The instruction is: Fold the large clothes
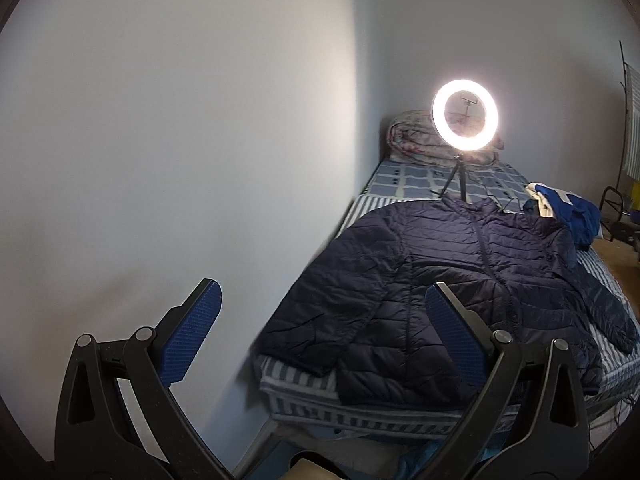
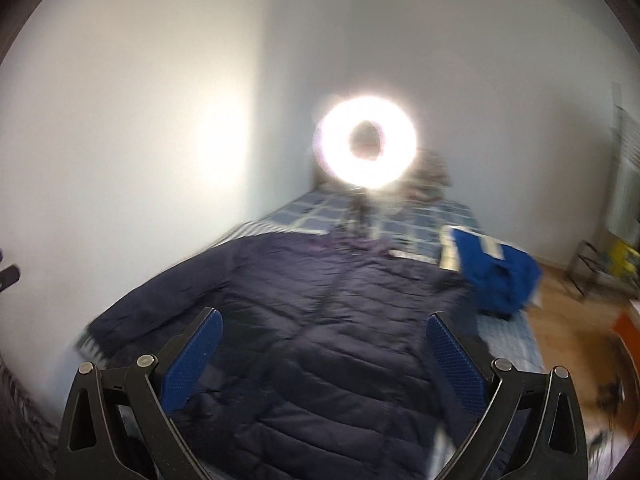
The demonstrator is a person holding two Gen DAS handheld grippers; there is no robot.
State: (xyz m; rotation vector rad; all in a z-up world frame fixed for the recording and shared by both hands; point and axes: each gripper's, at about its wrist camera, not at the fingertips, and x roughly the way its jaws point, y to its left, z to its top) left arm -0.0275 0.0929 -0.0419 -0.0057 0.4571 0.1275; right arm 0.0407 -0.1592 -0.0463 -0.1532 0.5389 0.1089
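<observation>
Both cameras look forward along their own fingers toward the lit ring light (image 1: pixel 465 115) at the far end of the bed (image 1: pixel 420 184). The left wrist view sits off the bed's near corner, further from the ring light, aimed partly at the wall (image 1: pixel 180 140). The right wrist view hangs over the dark jacket (image 2: pixel 320 320), seemingly closer, though blurred. Both share the ring light, jacket and blue garment (image 2: pixel 500 272).

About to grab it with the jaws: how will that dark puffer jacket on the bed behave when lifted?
The puffer jacket probably flops: its sleeves lie limp. Quilted padding suggests it is light for its bulk. The faintly shiny shell may slide on the striped bed cover.
</observation>
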